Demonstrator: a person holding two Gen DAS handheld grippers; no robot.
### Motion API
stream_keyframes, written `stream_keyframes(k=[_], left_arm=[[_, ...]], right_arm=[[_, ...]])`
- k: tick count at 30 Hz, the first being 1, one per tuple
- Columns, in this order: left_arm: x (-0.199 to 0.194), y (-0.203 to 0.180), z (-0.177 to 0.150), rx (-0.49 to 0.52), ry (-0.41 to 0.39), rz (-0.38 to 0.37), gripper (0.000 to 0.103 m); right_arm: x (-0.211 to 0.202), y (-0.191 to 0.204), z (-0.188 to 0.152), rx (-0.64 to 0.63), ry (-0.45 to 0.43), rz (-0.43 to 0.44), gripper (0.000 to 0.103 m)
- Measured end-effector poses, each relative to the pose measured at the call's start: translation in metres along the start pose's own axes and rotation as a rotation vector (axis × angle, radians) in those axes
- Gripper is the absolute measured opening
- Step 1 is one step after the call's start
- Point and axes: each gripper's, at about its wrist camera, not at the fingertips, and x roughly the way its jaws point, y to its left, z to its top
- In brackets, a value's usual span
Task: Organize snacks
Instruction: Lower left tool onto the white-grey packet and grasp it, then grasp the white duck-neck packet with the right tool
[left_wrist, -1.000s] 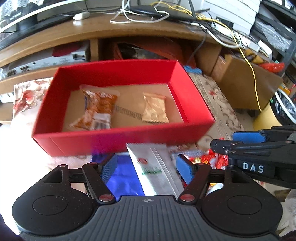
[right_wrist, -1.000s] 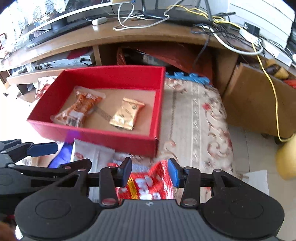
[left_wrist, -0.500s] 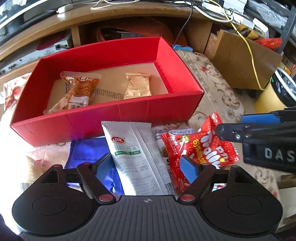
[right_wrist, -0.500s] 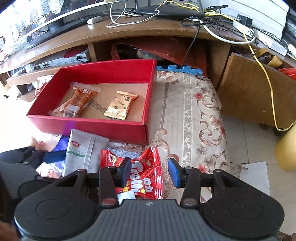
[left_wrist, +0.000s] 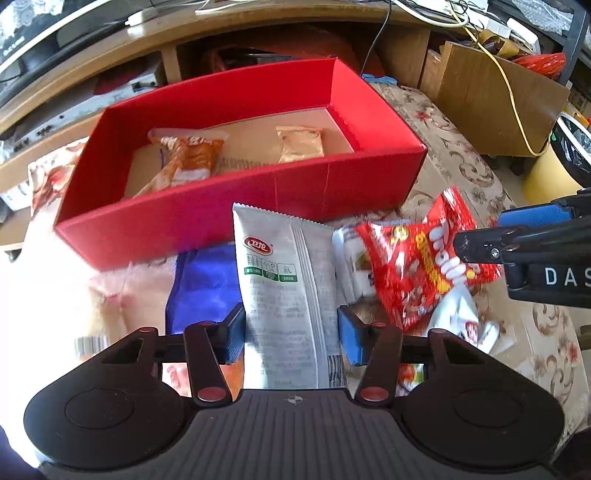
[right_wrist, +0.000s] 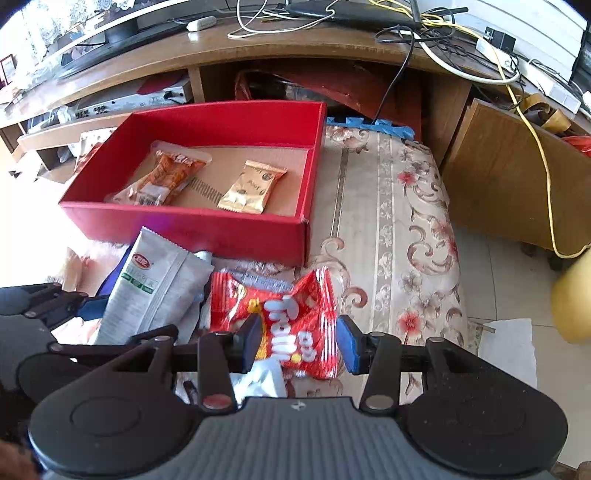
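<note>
1. Left wrist view: red box (left_wrist: 236, 218) sits on the patterned cloth (right_wrist: 406, 229), near its far edge; an orange snack pack (left_wrist: 184, 162) and a gold snack pack (left_wrist: 300, 144) lie inside.
2. White snack pouch (left_wrist: 288, 295) lies against the box's near wall. The left gripper (left_wrist: 291, 334) has advanced since 0.5 s ago; its spread jaws now flank the pouch, contact unclear.
3. Red candy bag (right_wrist: 284, 321) lies beside the pouch. The right gripper (right_wrist: 297, 345), jaws apart, now straddles it.
</note>
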Motion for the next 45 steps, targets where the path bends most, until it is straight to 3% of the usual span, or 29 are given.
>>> stream_keyframes(k=[6, 10, 14, 19, 22, 26, 29, 34, 39, 45], left_arm=[[-0.010, 0.005, -0.016, 0.006, 0.020, -0.009, 0.057], [-0.017, 0.004, -0.021, -0.006, 0.011, -0.028, 0.061], [-0.014, -0.002, -0.016, 0.012, -0.011, 0.009, 0.085], [0.000, -0.009, -0.019, 0.048, 0.012, 0.032, 0.088], [0.001, -0.012, -0.022, 0.076, 0.001, 0.066, 0.082], [-0.007, -0.008, -0.023, 0.093, -0.008, 0.057, 0.058], [-0.012, 0.001, -0.025, 0.068, -0.003, 0.021, 0.053], [-0.018, 0.013, -0.029, 0.027, 0.002, -0.021, 0.052], [-0.020, 0.019, -0.031, -0.006, 0.002, -0.047, 0.053], [-0.020, 0.020, -0.032, -0.008, 0.000, -0.060, 0.055]], right_arm=[[-0.006, -0.001, -0.019, 0.006, 0.020, 0.003, 0.042], [-0.007, -0.004, -0.029, 0.020, 0.036, 0.013, 0.042], [-0.008, -0.005, -0.036, 0.031, 0.051, 0.013, 0.043], [-0.007, -0.010, -0.039, 0.071, 0.067, 0.024, 0.047], [-0.004, -0.011, -0.041, 0.095, 0.086, 0.034, 0.048], [-0.006, -0.013, -0.050, 0.140, 0.107, 0.060, 0.048], [-0.005, -0.013, -0.056, 0.199, 0.136, 0.110, 0.048], [0.008, -0.008, -0.057, 0.286, 0.173, 0.136, 0.048], [0.023, -0.011, -0.050, 0.462, 0.188, 0.194, 0.048], [0.038, 0.008, -0.042, 0.461, 0.175, 0.146, 0.053]])
